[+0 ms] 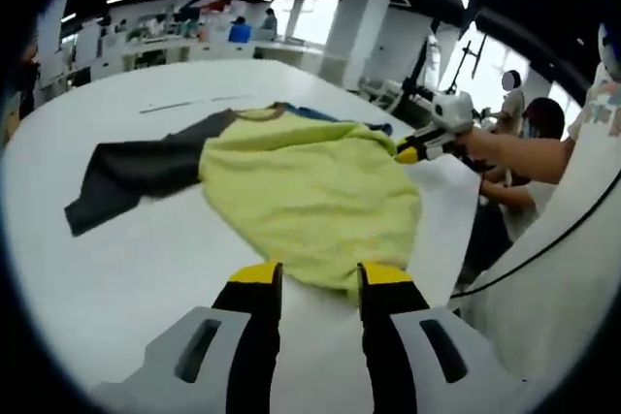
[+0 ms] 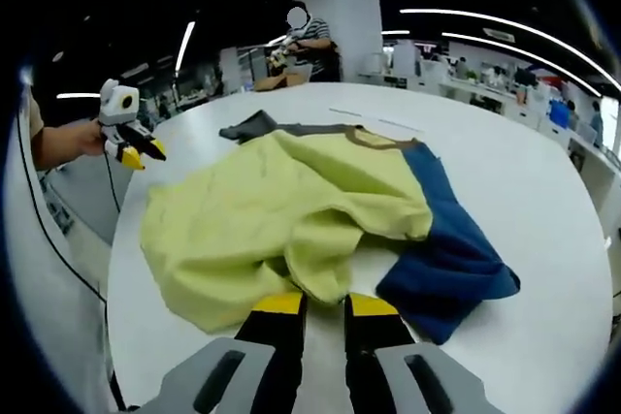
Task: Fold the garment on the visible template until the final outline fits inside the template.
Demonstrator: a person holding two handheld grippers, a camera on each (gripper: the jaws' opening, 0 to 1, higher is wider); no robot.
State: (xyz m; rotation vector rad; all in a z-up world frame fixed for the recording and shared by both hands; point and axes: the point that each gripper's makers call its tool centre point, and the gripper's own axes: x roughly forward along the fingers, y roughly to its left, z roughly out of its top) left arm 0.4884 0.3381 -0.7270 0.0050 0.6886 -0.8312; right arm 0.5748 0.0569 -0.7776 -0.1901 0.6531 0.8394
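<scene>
The garment (image 2: 291,210), yellow with one grey and one blue sleeve, lies rumpled on the white table (image 2: 543,172). Both the left gripper (image 1: 318,273) and right gripper (image 2: 323,302) have fingers apart, empty, at its edge. Grabbing bunched layers together could drag it askew.

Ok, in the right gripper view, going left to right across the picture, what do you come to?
The other gripper held in a hand at the left edge → the yellow-green body of the garment → its blue sleeve → bare white table.
</scene>
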